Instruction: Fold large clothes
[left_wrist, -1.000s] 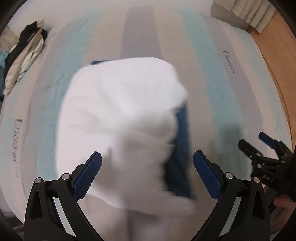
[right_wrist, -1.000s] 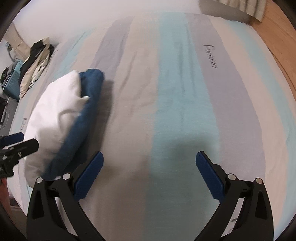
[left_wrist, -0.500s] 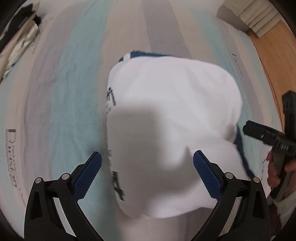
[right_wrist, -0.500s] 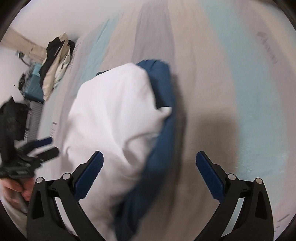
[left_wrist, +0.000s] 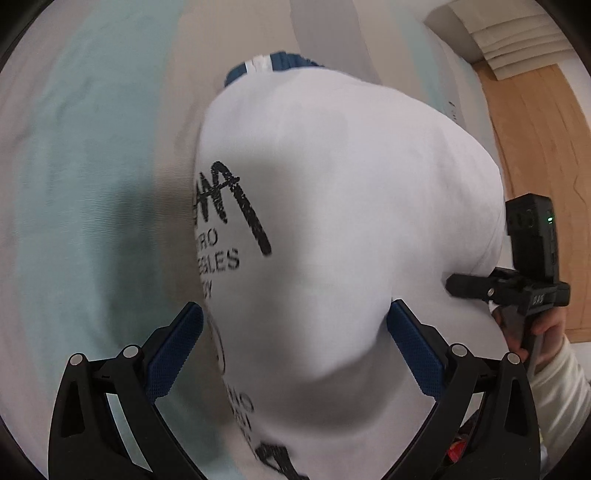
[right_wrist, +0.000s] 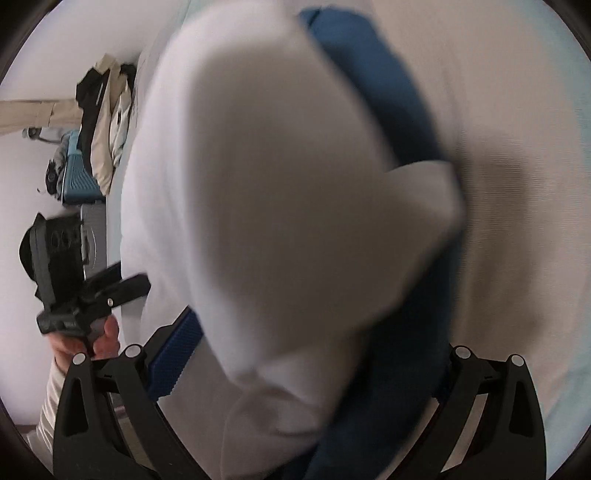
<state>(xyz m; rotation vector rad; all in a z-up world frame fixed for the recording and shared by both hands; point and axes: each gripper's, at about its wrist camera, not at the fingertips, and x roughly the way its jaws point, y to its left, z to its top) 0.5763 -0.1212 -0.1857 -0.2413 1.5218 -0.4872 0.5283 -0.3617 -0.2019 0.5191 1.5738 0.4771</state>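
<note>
Shirt (left_wrist: 351, 206), white with black lettering and a blue layer (right_wrist: 388, 92) under it, lies bunched on the striped bed (left_wrist: 74, 166) and fills both views. The left gripper (left_wrist: 295, 343) has its jaws spread, cloth bulging between the blue pads (left_wrist: 177, 347). The right gripper (right_wrist: 306, 373) is also spread wide, its right pad hidden by blue fabric; at 3 o'clock in the left view its tip touches the shirt's edge. Clothes (right_wrist: 103, 110) are piled at 10 o'clock, above a blue bin (right_wrist: 79, 177) whose contents can't be seen.

One white garment (left_wrist: 332, 221), two hand-held grippers (left_wrist: 295, 350) (right_wrist: 303, 369), one clothes pile (right_wrist: 105, 122).
</note>
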